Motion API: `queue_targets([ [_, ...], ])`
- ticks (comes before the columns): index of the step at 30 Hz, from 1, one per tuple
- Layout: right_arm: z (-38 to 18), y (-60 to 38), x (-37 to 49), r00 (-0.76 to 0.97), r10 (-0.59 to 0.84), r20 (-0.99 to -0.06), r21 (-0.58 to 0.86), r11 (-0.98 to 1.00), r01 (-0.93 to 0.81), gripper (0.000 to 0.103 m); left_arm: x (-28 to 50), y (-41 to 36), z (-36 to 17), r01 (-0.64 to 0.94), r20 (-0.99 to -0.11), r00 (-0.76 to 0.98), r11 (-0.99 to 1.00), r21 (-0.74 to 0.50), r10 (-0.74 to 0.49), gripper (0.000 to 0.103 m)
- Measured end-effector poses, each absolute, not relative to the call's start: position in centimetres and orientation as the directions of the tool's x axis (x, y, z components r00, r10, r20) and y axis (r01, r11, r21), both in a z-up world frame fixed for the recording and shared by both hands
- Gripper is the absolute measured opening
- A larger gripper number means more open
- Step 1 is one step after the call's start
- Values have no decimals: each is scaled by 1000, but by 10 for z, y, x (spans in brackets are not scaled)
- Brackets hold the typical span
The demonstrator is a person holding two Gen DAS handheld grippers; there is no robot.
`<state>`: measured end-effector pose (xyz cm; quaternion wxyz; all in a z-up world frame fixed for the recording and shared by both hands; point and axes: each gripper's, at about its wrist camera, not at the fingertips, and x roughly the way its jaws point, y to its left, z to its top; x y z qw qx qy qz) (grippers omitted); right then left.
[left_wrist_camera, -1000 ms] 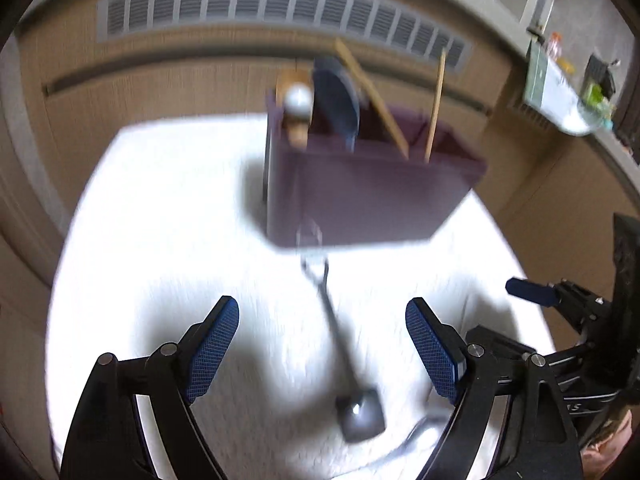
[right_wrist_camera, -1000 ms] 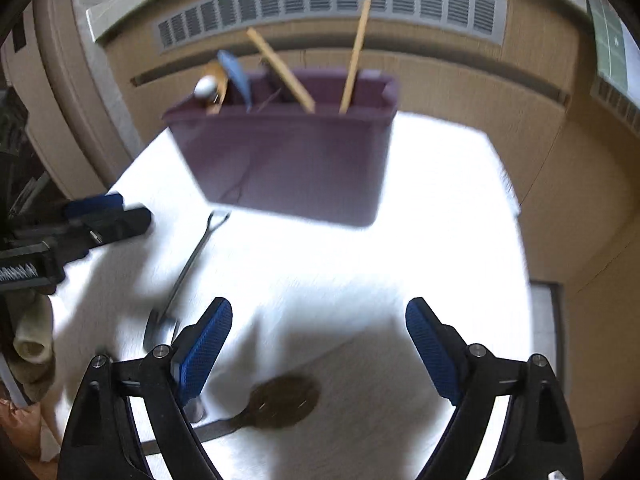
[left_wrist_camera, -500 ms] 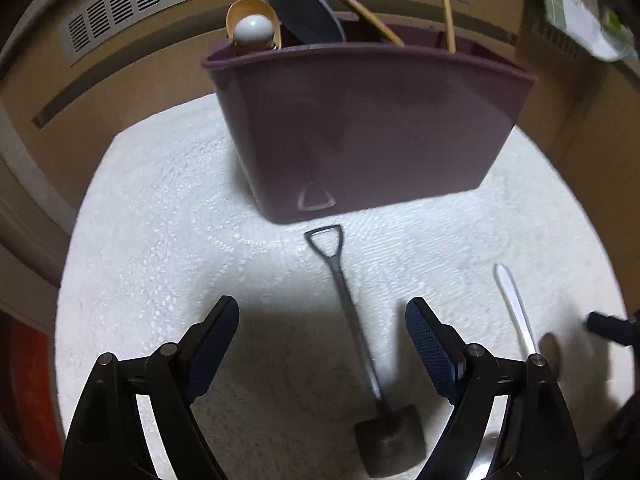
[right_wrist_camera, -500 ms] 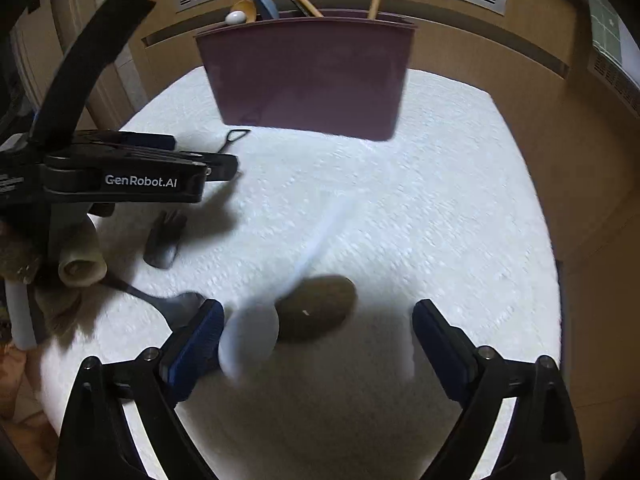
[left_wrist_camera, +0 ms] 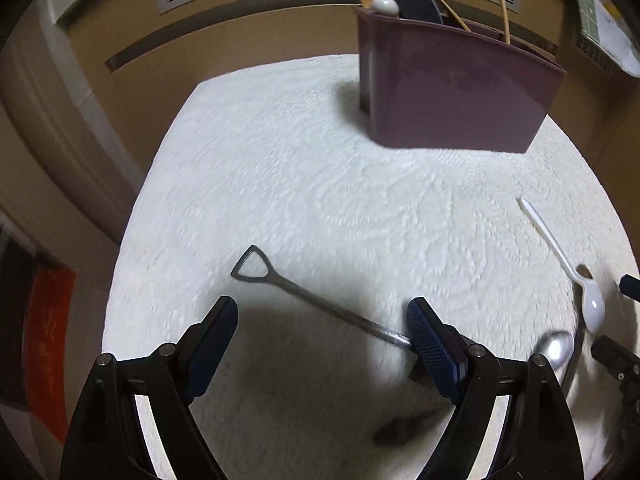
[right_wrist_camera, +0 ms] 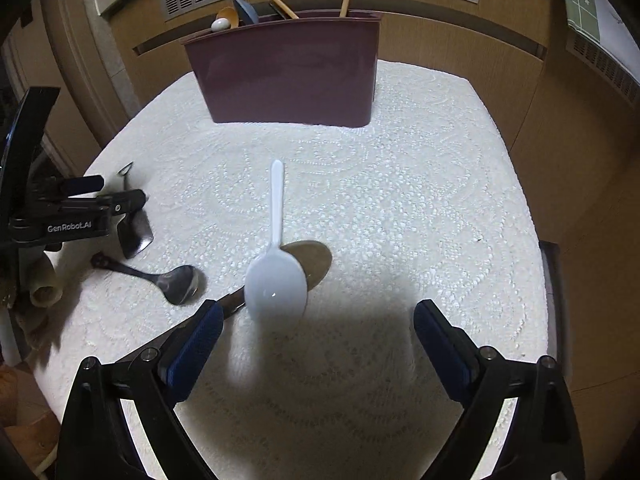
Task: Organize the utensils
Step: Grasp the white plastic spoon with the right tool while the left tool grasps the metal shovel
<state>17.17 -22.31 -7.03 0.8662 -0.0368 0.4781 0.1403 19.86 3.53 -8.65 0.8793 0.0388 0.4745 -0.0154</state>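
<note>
The left gripper hangs with its jaws spread wide and empty over the thin handle of the shovel-shaped spoon, and the right gripper also has its jaws released just before the white plastic spoon, both utensils lying flat on the white surface, well apart from the purple holder. The white spoon seems to overlap a brown spoon, though the blur makes this uncertain. The thin handle could slip from the pads, or the right jaws could catch both spoons together.

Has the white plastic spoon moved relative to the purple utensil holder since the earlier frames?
Yes. The white spoon now lies across the brown spoon, handle pointing toward the purple holder.
</note>
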Motion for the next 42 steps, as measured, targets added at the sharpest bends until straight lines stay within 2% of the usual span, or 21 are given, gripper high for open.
queue_targets([
  [7, -73, -221, 163, 496, 221, -840, 70, 950, -305, 95, 158, 57, -87, 101, -862, 490, 990, -96, -134, 87],
  [14, -77, -223, 161, 496, 247, -833, 90, 944, -318, 96, 136, 51, -63, 220, -831, 465, 949, -225, -305, 87],
  [16, -78, -223, 160, 493, 252, -833, 93, 941, -324, 97, 135, 45, -58, 291, -827, 469, 938, -189, -312, 87],
  [20, -77, -225, 160, 488, 265, -831, 106, 938, -329, 97, 140, 24, -65, 489, -874, 390, 869, -68, -289, 87],
  [24, -75, -229, 155, 486, 266, -832, 103, 936, -337, 97, 141, 11, -73, 563, -901, 428, 799, 209, -66, 87],
  [26, -75, -231, 154, 479, 273, -834, 109, 934, -341, 97, 143, 8, -79, 580, -896, 444, 768, 272, -18, 87],
  [31, -70, -231, 157, 474, 271, -838, 106, 933, -345, 98, 166, -6, -80, 569, -879, 474, 778, 266, -46, 89],
  [35, -69, -226, 166, 466, 264, -845, 129, 945, -302, 97, 198, -11, -83, 494, -859, 501, 849, 186, -103, 92],
  [36, -69, -224, 169, 474, 256, -842, 129, 950, -285, 96, 206, -10, -85, 473, -858, 502, 865, 167, -109, 92],
  [38, -67, -219, 177, 492, 237, -837, 116, 957, -264, 83, 222, -8, -86, 426, -850, 510, 897, 117, -131, 95],
  [40, -68, -211, 186, 483, 233, -844, 104, 955, -279, 59, 230, -2, -89, 401, -852, 500, 913, 69, -155, 98],
  [42, -68, -201, 190, 493, 214, -843, 63, 950, -305, 52, 230, 5, -92, 403, -861, 472, 915, 20, -190, 98],
])
